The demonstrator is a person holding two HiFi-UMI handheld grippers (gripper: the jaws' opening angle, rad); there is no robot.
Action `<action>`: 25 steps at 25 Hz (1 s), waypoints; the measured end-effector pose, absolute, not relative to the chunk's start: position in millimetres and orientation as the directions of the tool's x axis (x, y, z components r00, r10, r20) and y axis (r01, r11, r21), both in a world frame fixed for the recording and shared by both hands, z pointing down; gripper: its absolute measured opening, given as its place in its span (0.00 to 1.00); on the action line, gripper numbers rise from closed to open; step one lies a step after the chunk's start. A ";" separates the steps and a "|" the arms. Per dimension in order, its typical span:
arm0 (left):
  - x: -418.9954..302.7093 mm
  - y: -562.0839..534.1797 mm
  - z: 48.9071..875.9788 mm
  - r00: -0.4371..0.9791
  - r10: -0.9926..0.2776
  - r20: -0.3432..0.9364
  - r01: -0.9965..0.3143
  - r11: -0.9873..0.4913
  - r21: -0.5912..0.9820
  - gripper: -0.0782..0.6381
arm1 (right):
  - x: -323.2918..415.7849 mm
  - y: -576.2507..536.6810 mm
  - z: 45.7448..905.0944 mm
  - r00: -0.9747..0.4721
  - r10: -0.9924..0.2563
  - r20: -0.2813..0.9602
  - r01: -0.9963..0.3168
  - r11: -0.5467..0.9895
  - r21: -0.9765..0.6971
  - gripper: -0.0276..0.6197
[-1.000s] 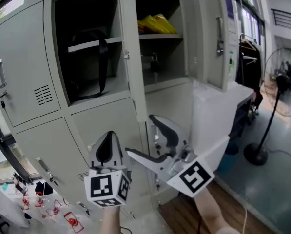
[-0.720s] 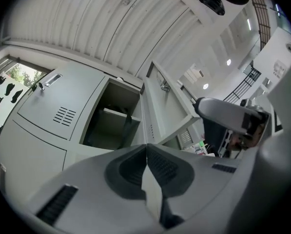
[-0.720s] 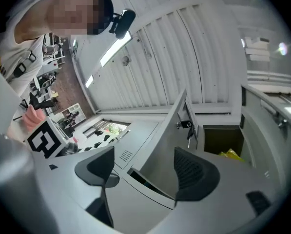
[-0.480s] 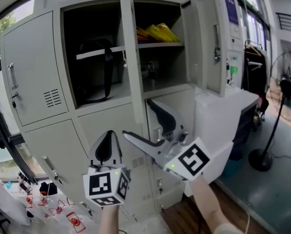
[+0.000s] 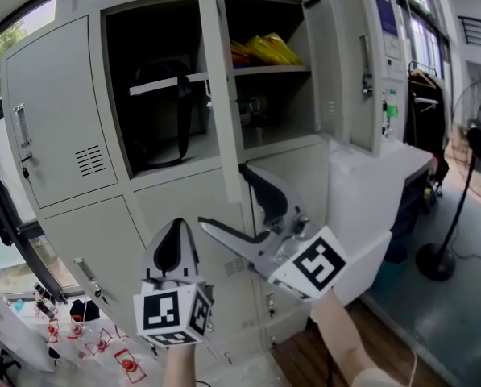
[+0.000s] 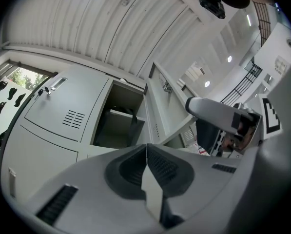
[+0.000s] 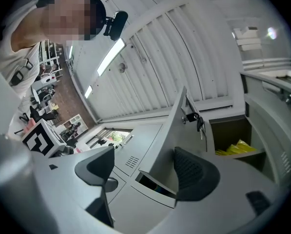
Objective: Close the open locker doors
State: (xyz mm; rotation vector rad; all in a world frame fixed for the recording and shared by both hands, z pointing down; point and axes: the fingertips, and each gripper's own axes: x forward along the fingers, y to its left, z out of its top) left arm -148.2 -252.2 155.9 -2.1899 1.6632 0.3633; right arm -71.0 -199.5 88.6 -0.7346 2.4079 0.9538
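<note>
At twelve o'clock in the head view, a bank of pale grey sheet-metal lockers. In its upper row, two dark open compartments side by side, and at their nine o'clock a shut grey door with a vent grille and a bar handle. Between the two compartments, an open grey locker door, swung out towards the camera and seen almost edge-on, with keys hanging from its lock in the right gripper view. At two o'clock, a second open grey locker door, swung wide to the right, handle side outward. Inside the left compartment, a black bag with a hanging strap; inside the right one, yellow crinkled packets on a shelf. Lower row of doors shut. At six o'clock, low in front of the lockers, the left gripper, jaws pressed together with nothing between them, clear of every door. Just at its two o'clock, the right gripper, jaws spread wide apart and empty, pointed up at the edge-on door, upper jaw tip just beside that door's lower corner. At three o'clock, beyond the lockers, a black pedestal fan on a grey floor; at five o'clock, brown wooden flooring.
</note>
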 end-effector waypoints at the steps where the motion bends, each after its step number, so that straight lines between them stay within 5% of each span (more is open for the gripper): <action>1: -149.9 -250.9 154.0 0.271 -0.866 -0.422 -0.963 -0.236 -0.134 0.12 | -72.6 -199.8 88.9 -0.761 -0.307 -0.572 -0.615 0.622 0.485 0.59; 21: -247.7 -253.0 184.1 0.092 -0.924 -0.371 -0.994 -0.062 -0.092 0.12 | -135.9 -225.1 92.8 -0.792 -0.178 -0.583 -0.481 0.770 0.418 0.58; 23: -255.3 -253.9 186.2 0.078 -0.926 -0.369 -0.995 -0.049 -0.085 0.12 | -137.2 -234.9 91.3 -0.779 -0.197 -0.596 -0.495 0.776 0.391 0.50; 25: -262.0 -254.9 186.4 0.066 -0.927 -0.370 -0.996 -0.037 -0.085 0.12 | -137.6 -245.4 88.3 -0.764 -0.218 -0.607 -0.514 0.774 0.369 0.32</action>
